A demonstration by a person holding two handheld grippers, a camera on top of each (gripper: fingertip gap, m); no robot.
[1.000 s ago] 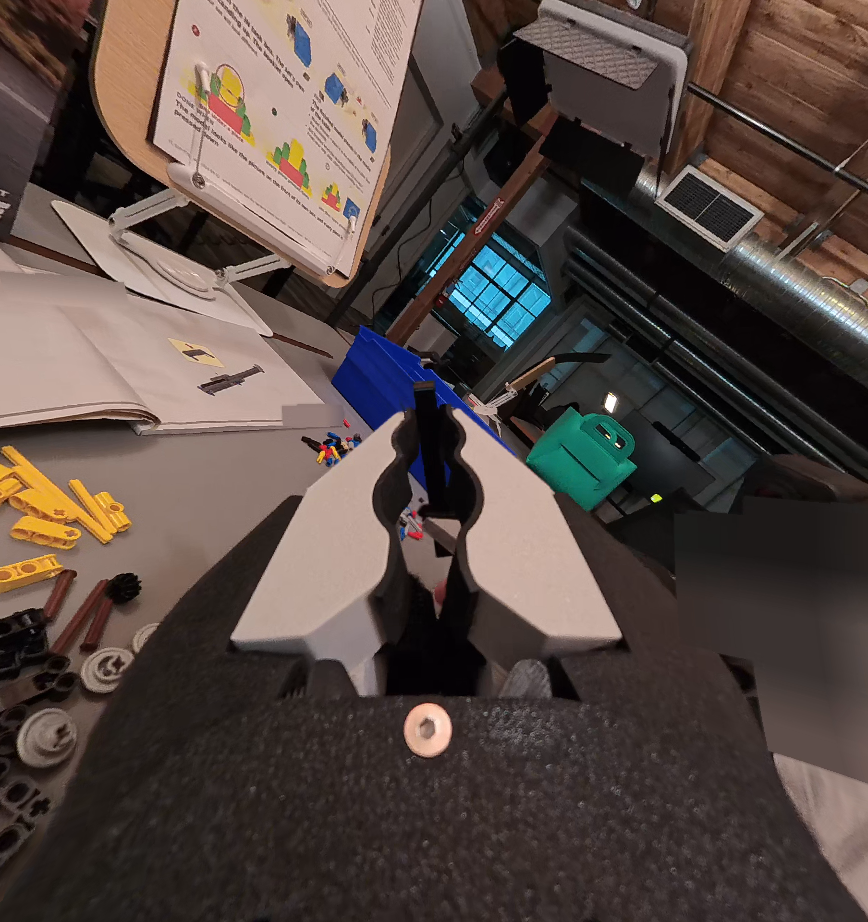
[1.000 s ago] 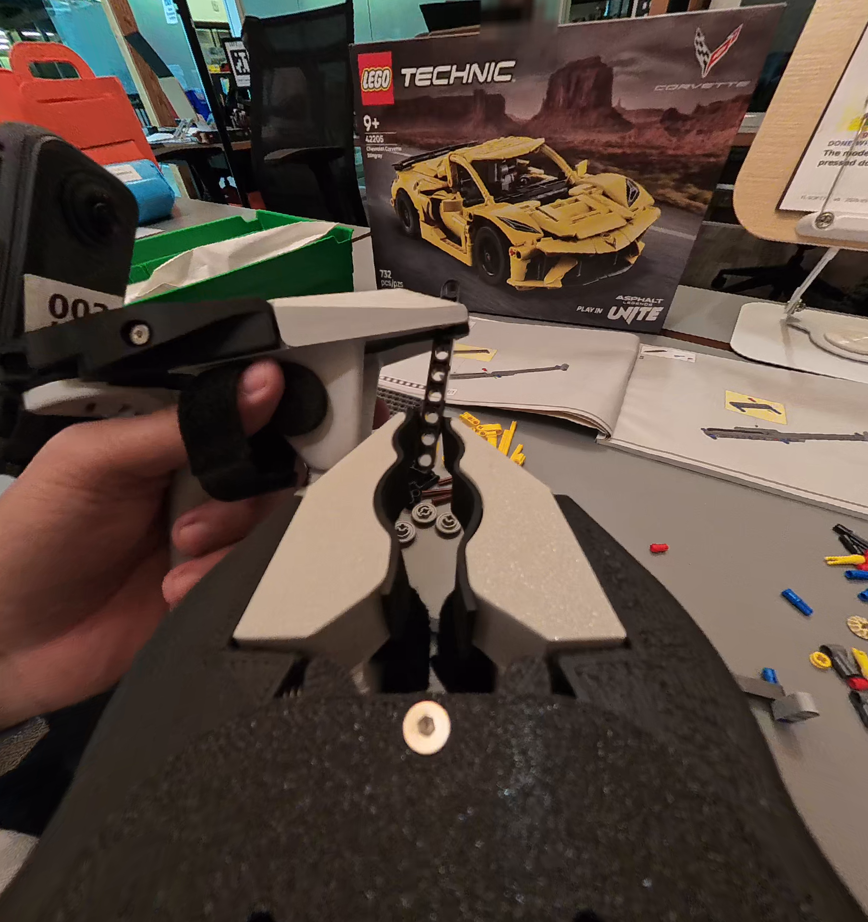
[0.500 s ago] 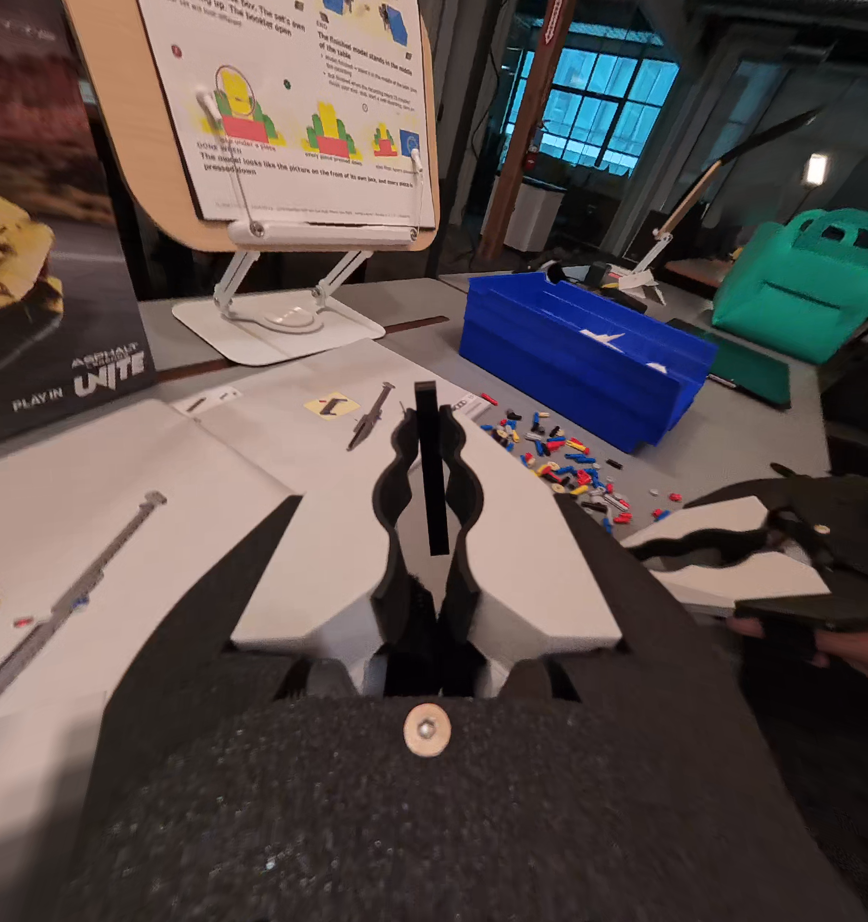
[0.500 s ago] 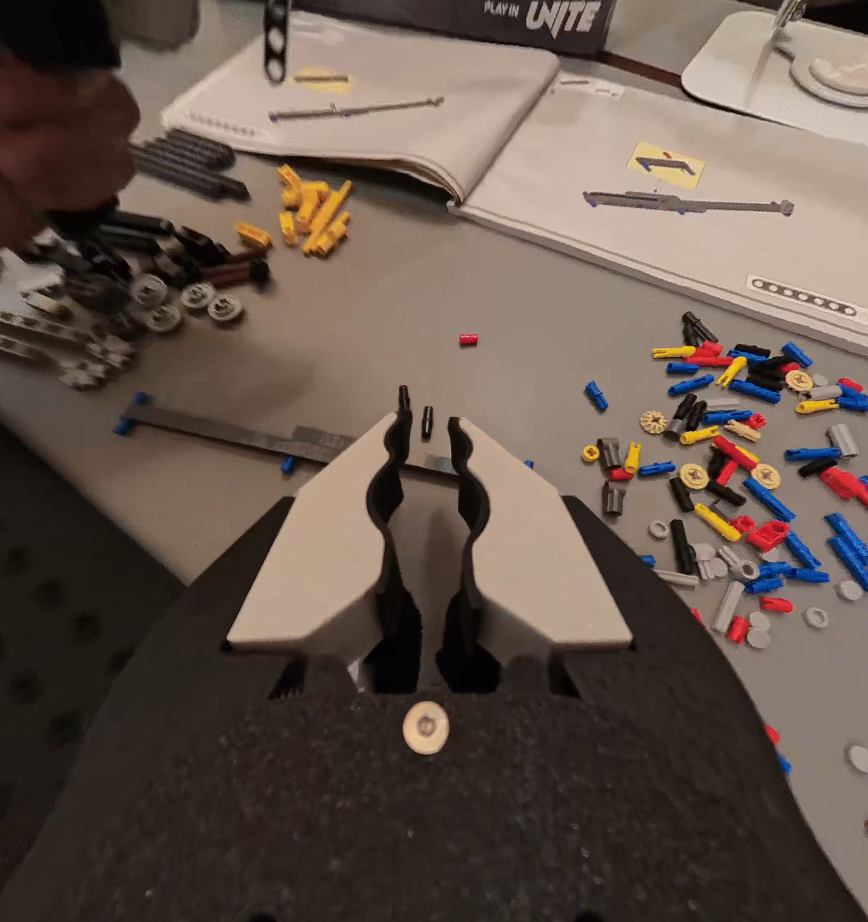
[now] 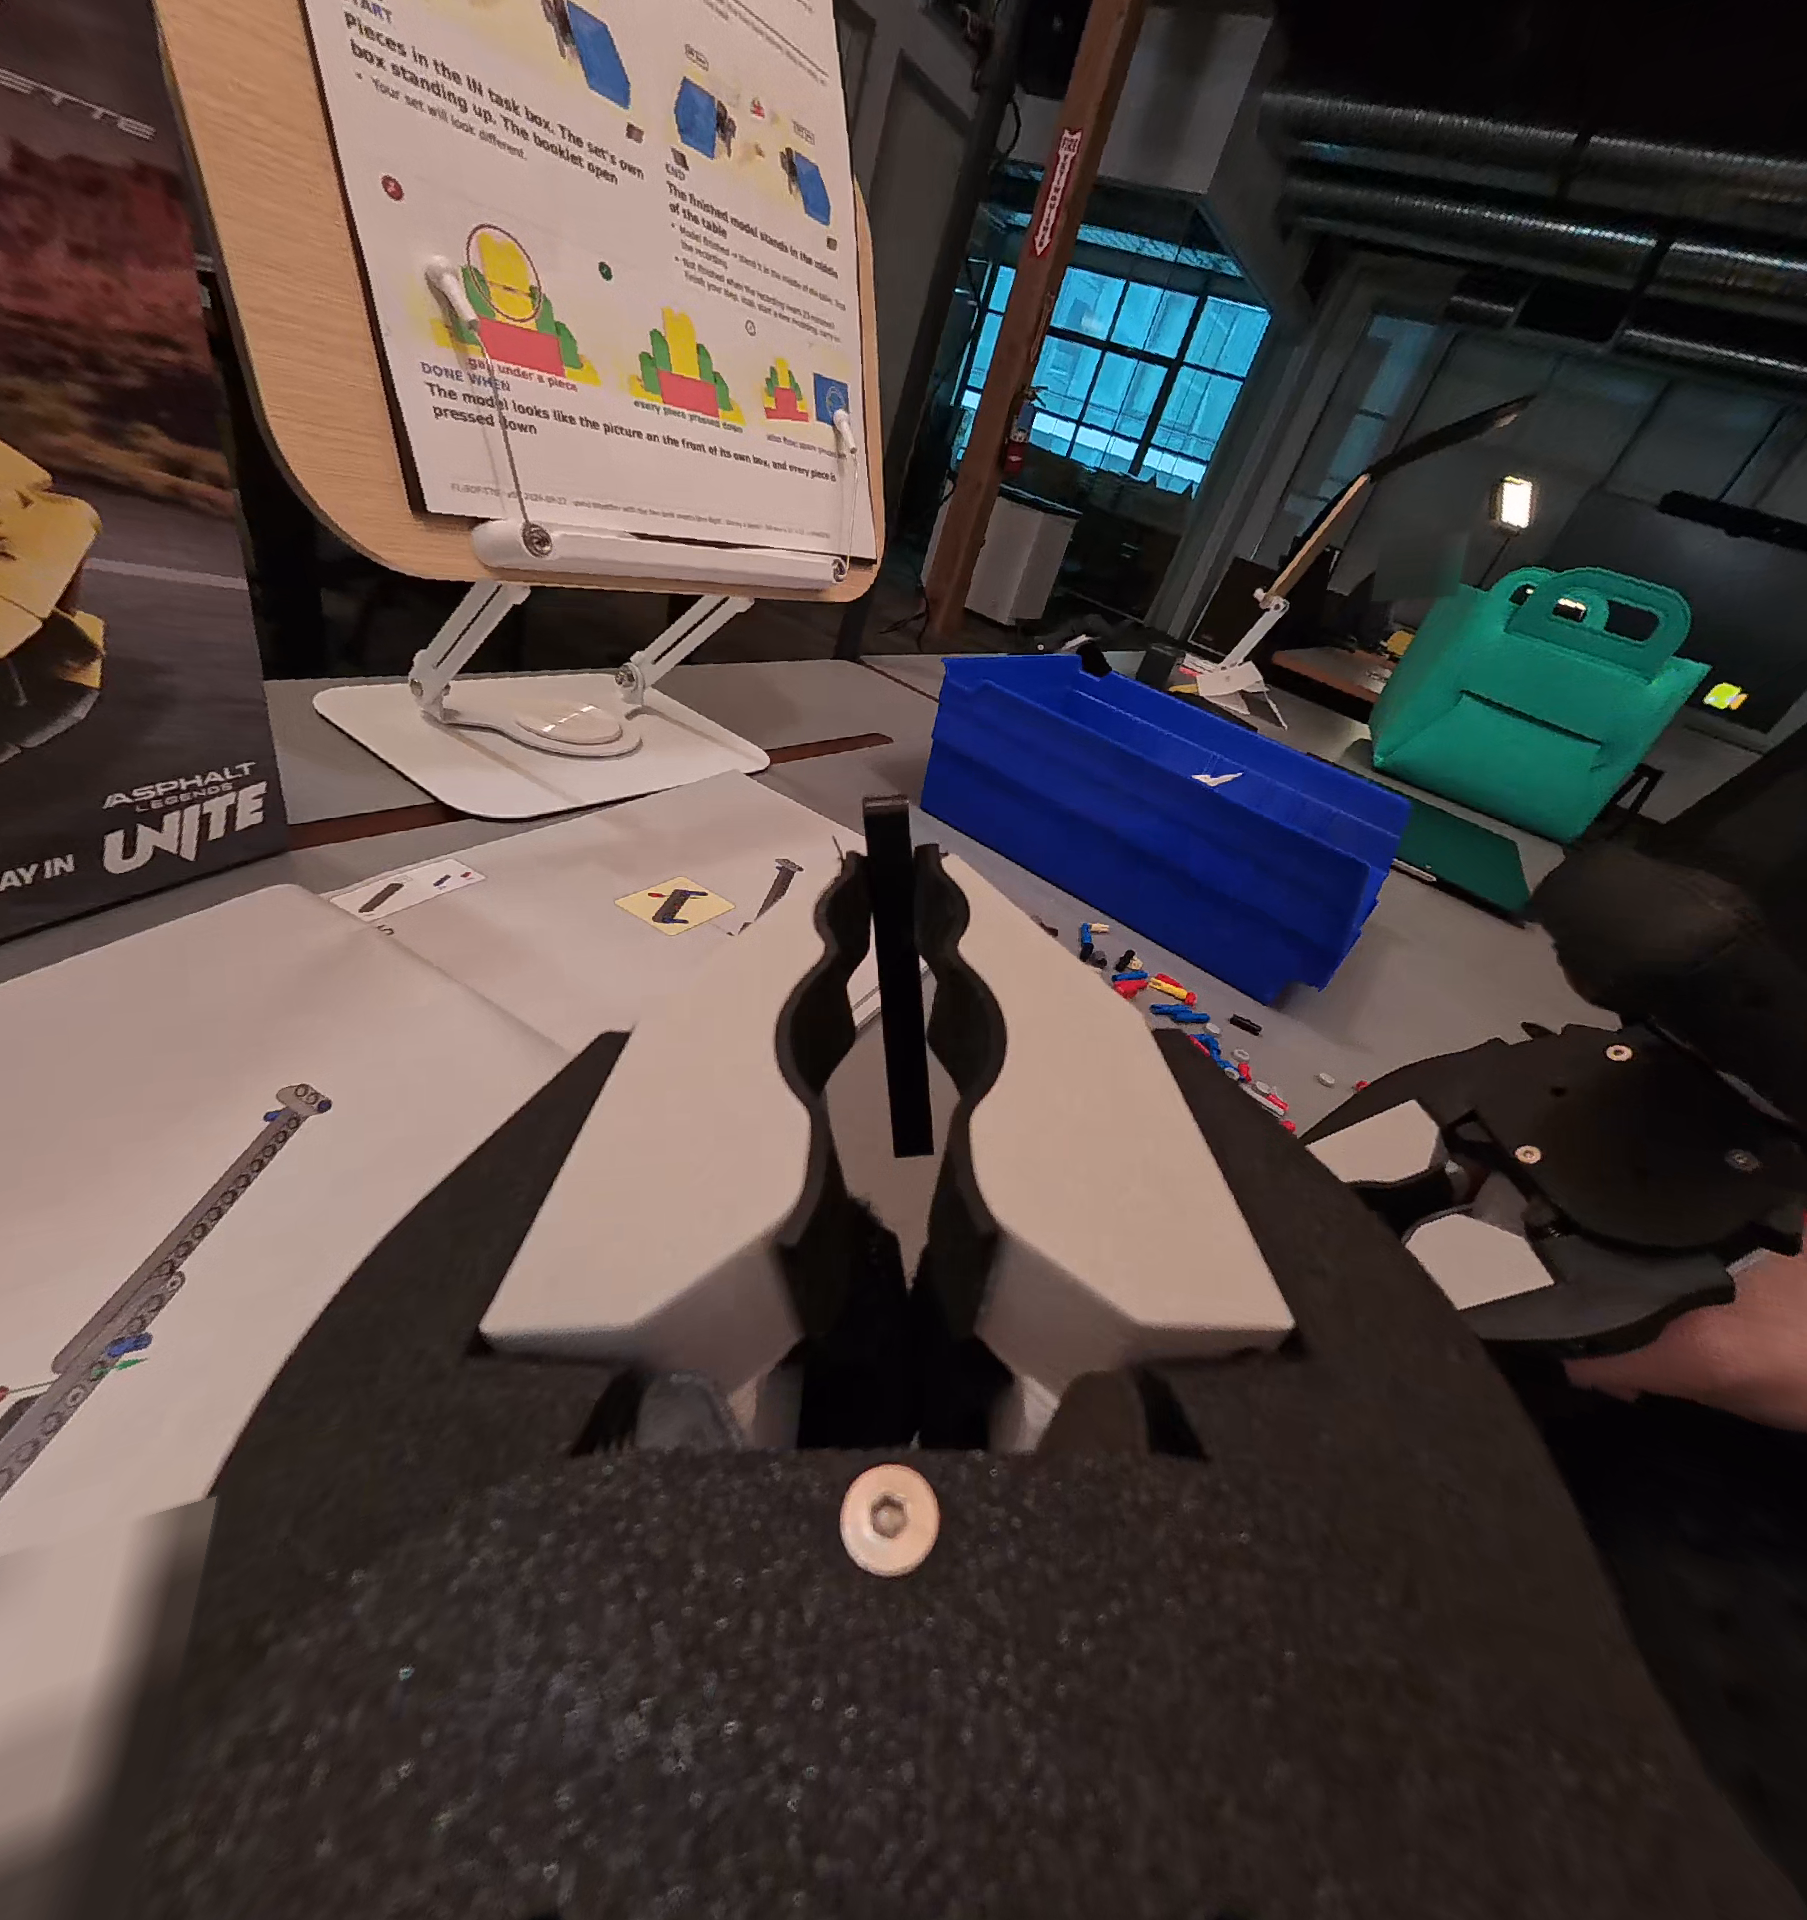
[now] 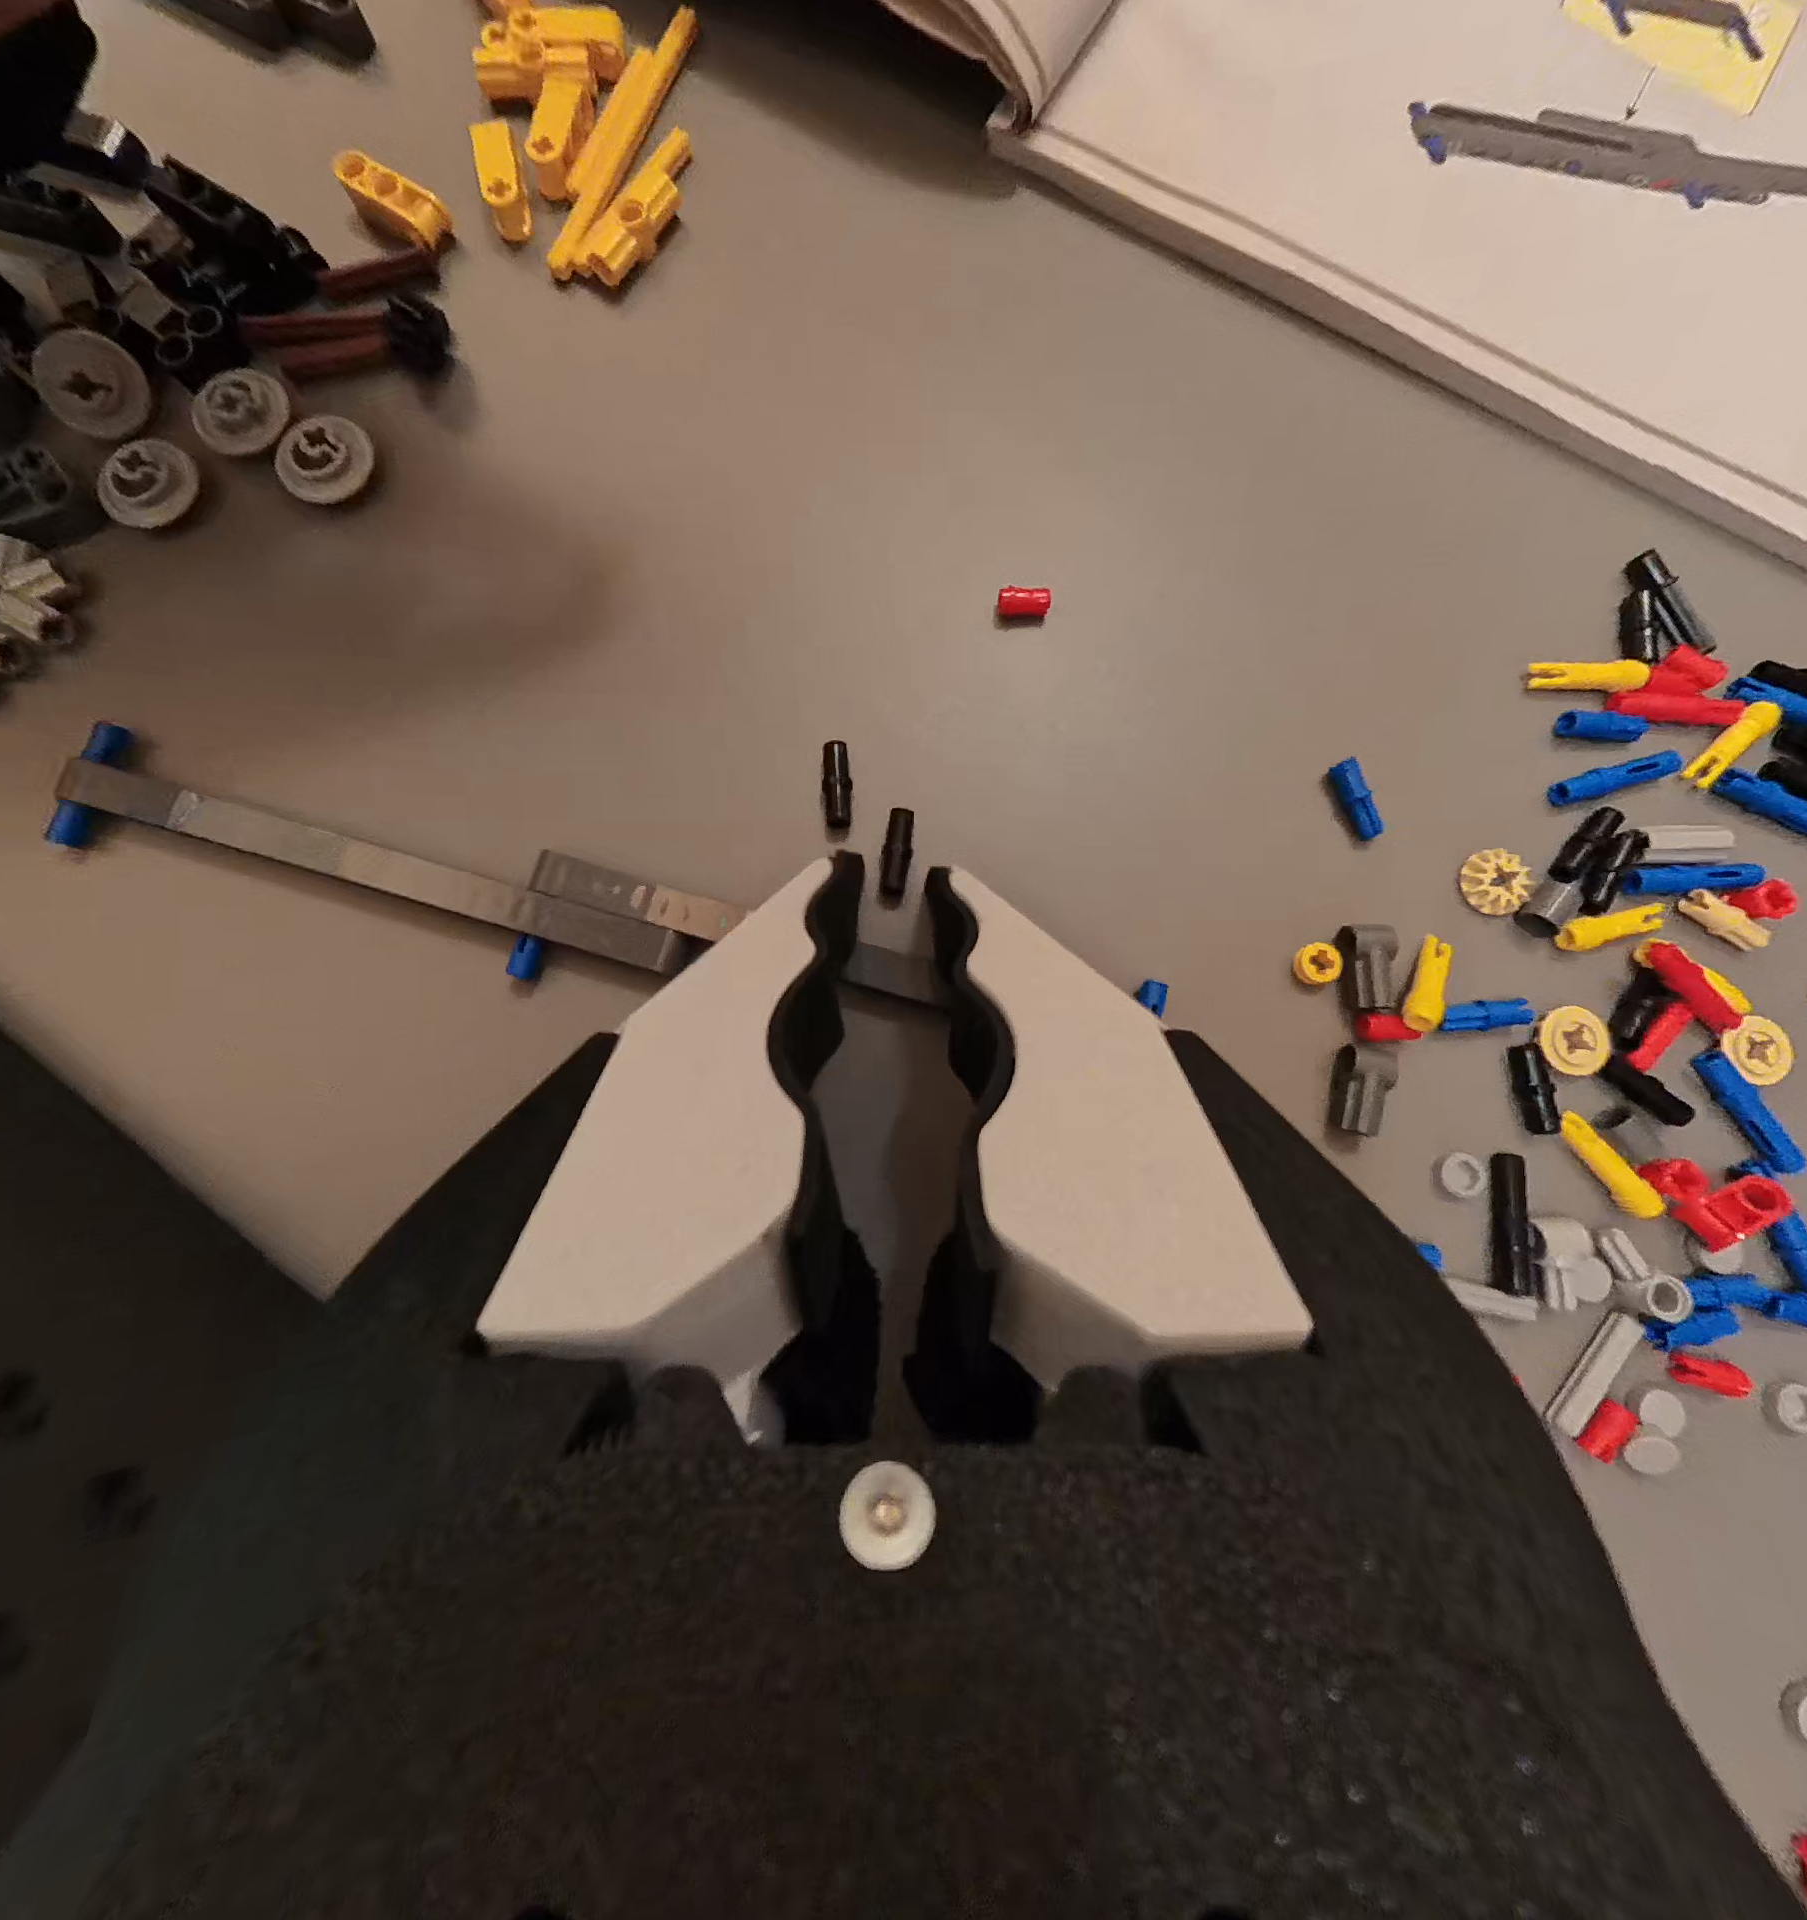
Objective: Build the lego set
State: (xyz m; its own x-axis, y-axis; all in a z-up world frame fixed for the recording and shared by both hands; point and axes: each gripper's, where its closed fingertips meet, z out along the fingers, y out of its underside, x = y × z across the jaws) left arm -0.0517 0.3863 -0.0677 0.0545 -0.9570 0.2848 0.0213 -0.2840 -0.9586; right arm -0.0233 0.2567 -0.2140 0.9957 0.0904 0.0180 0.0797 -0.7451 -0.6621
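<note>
My left gripper (image 5: 891, 868) is shut on a thin black beam (image 5: 897, 987), held upright above the open instruction booklet (image 5: 255, 1039). My right gripper (image 6: 891, 868) is open and empty, low over the grey table. Two black pins lie just past its tips, one (image 6: 896, 836) between them, the other (image 6: 834, 783) slightly farther. A long grey beam assembly (image 6: 359, 862) with blue pins lies on the table and runs under the right fingers. The right gripper also shows in the left wrist view (image 5: 1564, 1164) at the right, held by a hand.
A pile of small coloured pins and connectors (image 6: 1657, 987) lies to the right. Yellow pieces (image 6: 566, 125), black beams and grey wheels (image 6: 151, 343) lie at the far left. A single red pin (image 6: 1024, 602) lies ahead. A blue bin (image 5: 1159, 821), a document stand (image 5: 566, 717) and the set's box (image 5: 68, 520) stand behind. Across from one pair of fingers to the other is roughly 20 centimeters. The single red pin (image 6: 1024, 602) lies around 6 centimeters away from my right fingertips.
My right gripper let go of the black beam, swung down toward the table and closed in on the two black pins. My left gripper turned level, still holding the beam.
</note>
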